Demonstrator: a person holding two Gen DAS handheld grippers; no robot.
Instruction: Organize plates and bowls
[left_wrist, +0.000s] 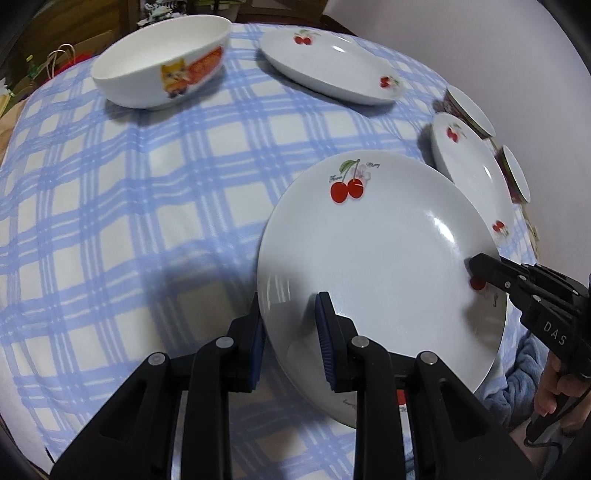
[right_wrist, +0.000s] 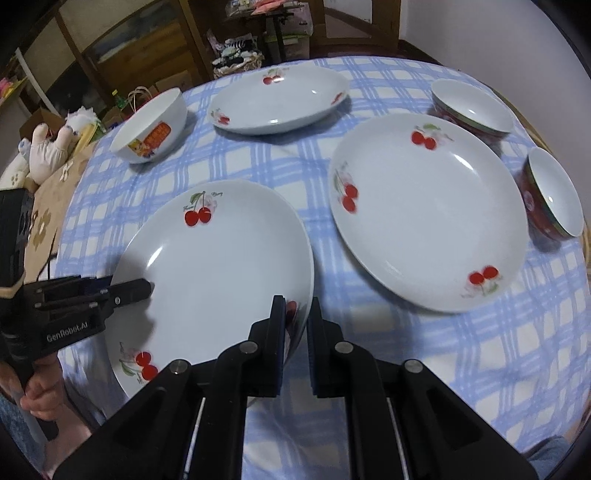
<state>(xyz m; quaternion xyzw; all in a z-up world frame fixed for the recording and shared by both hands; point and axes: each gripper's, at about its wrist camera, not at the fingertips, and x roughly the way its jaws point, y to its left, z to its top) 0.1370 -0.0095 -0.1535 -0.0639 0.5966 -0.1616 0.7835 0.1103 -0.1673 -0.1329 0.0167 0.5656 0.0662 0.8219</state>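
Both grippers hold one white cherry plate (left_wrist: 380, 258) (right_wrist: 221, 266), tilted above the blue checked tablecloth (left_wrist: 147, 184). My left gripper (left_wrist: 290, 310) is shut on its near-left rim, one pad under the plate and one on its face. My right gripper (right_wrist: 295, 310) is shut on the opposite rim. Each shows in the other's view: the right gripper (left_wrist: 480, 269) at the plate's right edge, the left gripper (right_wrist: 140, 288) at its left edge. A second cherry plate (right_wrist: 428, 210) (left_wrist: 469, 173) lies just to the right.
A third cherry plate (right_wrist: 280, 99) (left_wrist: 328, 66) lies at the far side. A white bowl with a cartoon print (right_wrist: 151, 129) (left_wrist: 162, 66) stands far left. Two red-sided bowls (right_wrist: 472, 107) (right_wrist: 554, 195) stand at the right edge. Furniture and soft toys (right_wrist: 48, 147) lie beyond the table.
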